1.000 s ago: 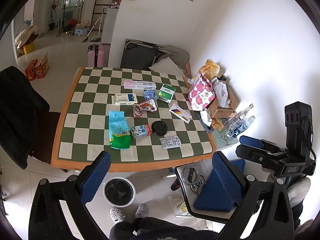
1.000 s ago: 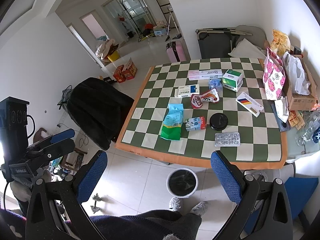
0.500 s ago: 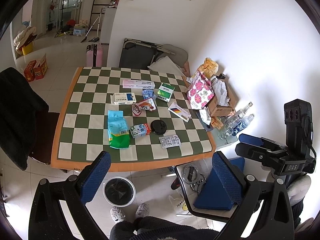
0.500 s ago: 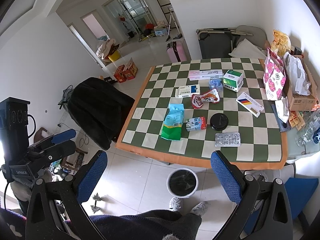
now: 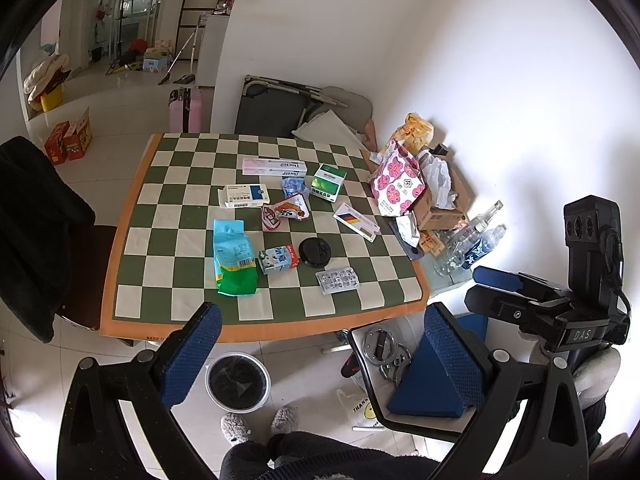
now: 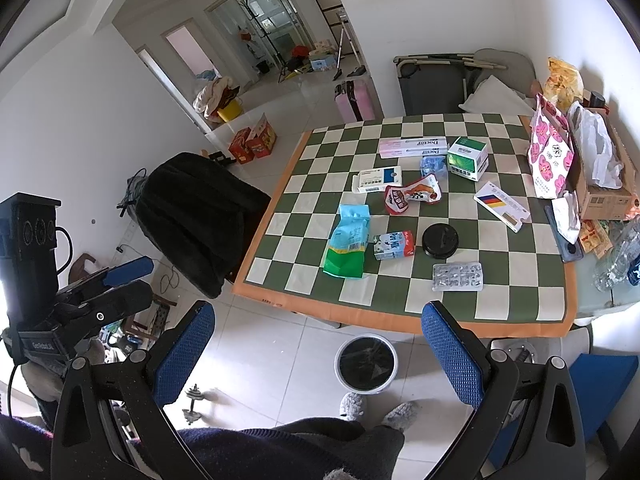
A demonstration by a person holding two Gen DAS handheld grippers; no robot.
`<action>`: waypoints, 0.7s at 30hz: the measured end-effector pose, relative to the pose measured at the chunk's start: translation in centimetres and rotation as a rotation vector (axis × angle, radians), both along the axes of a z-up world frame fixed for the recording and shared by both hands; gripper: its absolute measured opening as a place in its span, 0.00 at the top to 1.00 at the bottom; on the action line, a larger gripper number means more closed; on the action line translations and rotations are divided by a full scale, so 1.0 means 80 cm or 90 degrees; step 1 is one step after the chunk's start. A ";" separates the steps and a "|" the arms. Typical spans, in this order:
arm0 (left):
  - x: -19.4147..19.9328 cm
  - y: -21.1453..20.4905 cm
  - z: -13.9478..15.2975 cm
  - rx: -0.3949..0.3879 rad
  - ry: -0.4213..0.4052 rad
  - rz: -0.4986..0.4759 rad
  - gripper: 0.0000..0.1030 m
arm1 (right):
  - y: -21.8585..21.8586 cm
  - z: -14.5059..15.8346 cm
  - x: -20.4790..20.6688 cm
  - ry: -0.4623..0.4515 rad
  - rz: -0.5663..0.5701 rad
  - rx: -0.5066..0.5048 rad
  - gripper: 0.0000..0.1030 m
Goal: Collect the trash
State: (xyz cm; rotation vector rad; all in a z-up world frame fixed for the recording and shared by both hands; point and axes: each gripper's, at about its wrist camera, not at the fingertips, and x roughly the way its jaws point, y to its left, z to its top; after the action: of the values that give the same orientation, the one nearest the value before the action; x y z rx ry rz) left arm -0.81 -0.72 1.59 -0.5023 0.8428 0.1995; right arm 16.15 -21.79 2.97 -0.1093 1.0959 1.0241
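Nothing is collected yet, we judge: both our tools, left (image 5: 316, 354) and right (image 6: 318, 352), hang open and empty above the bin (image 6: 366, 364), all trash (image 6: 347, 246) still on the surface (image 6: 404, 318).

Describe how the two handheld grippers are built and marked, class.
Each gripper has black angular arms with round pivot bolts and blue textured pads. The right gripper carries a black three-lens box, a cable and "DAS" lettering. The left gripper looks alike, its lettering unreadable.
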 end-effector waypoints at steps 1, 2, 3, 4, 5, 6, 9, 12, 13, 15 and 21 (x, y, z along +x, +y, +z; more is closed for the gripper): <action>0.000 0.001 0.000 0.000 0.000 0.001 0.00 | 0.000 0.000 0.000 0.000 0.000 0.000 0.00; 0.000 0.000 0.000 0.000 -0.001 0.001 0.00 | 0.002 0.001 -0.004 -0.001 0.001 -0.001 0.00; 0.000 0.001 0.000 0.000 -0.001 0.000 0.00 | 0.005 0.002 -0.007 -0.002 0.001 -0.001 0.00; 0.001 0.000 0.000 0.000 -0.001 0.000 0.00 | 0.004 0.001 -0.006 0.000 0.001 0.001 0.00; 0.001 0.000 0.000 0.000 0.000 -0.001 0.00 | 0.003 0.001 -0.006 -0.001 0.001 0.000 0.00; 0.001 -0.001 0.000 0.000 0.000 -0.002 0.00 | 0.005 0.001 -0.007 -0.001 0.001 0.000 0.00; 0.001 0.000 -0.001 0.011 0.007 0.007 0.00 | 0.007 0.000 -0.008 0.001 -0.001 0.005 0.00; 0.019 -0.002 -0.010 0.087 0.039 0.045 0.00 | 0.011 -0.003 -0.010 -0.010 -0.034 0.007 0.00; 0.029 0.000 -0.018 0.128 0.059 0.068 0.00 | 0.012 -0.006 -0.009 -0.020 -0.055 -0.001 0.00; 0.041 0.007 -0.031 0.174 0.083 0.095 0.00 | 0.014 -0.014 -0.005 -0.035 -0.101 -0.023 0.00; 0.103 0.052 -0.120 0.239 0.167 0.147 0.00 | 0.020 -0.086 0.049 -0.017 -0.219 -0.116 0.00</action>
State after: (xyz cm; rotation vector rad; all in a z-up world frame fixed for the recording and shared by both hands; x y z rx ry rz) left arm 7.43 3.41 -8.02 -0.2196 0.9748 0.6344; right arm 20.06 -20.20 -3.95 -0.0764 1.1356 0.6138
